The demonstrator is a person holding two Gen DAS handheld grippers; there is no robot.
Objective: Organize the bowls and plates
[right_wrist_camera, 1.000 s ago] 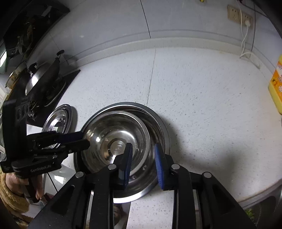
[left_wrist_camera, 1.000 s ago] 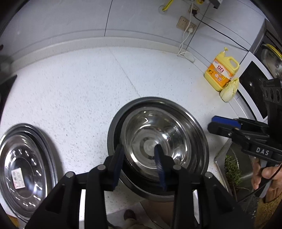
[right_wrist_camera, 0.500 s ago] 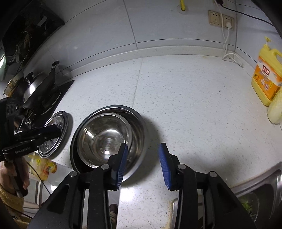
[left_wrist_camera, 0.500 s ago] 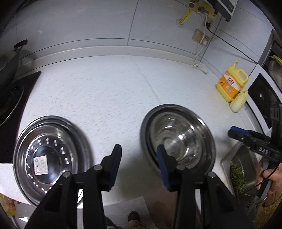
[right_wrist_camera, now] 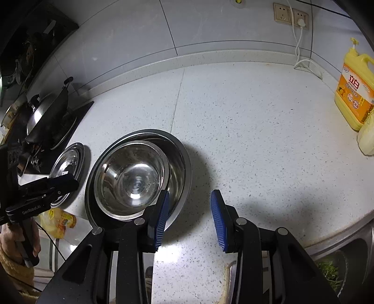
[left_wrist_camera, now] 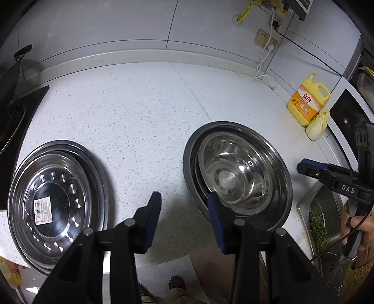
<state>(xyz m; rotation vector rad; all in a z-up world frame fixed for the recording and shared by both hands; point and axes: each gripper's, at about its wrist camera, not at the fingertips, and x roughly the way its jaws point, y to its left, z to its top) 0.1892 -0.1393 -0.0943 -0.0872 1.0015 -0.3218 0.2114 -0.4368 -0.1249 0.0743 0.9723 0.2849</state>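
Observation:
A small steel bowl [left_wrist_camera: 231, 173] sits nested inside a larger steel bowl [left_wrist_camera: 278, 163] on the white counter; both show in the right wrist view as the small bowl [right_wrist_camera: 131, 177] and the large bowl [right_wrist_camera: 180, 168]. A stack of steel plates [left_wrist_camera: 56, 201] lies at the left counter edge, also in the right wrist view [right_wrist_camera: 67, 163]. My left gripper [left_wrist_camera: 184, 210] is open and empty, above the counter between the plates and bowls. My right gripper [right_wrist_camera: 189, 212] is open and empty, just right of the bowls; it also shows in the left wrist view [left_wrist_camera: 332, 175].
A yellow detergent jug [left_wrist_camera: 308, 103] and a cabbage piece [left_wrist_camera: 318, 126] stand at the back right. A sink [left_wrist_camera: 322, 222] with greens lies right of the bowls. A stove with a wok [right_wrist_camera: 46, 119] is at the left. A wall socket with a cord [right_wrist_camera: 299, 21] is behind.
Both grippers let go of the bowls, pulled back and up, and opened wider. The nested bowls stay on the counter. The left view swung left, bringing the plates into fuller view.

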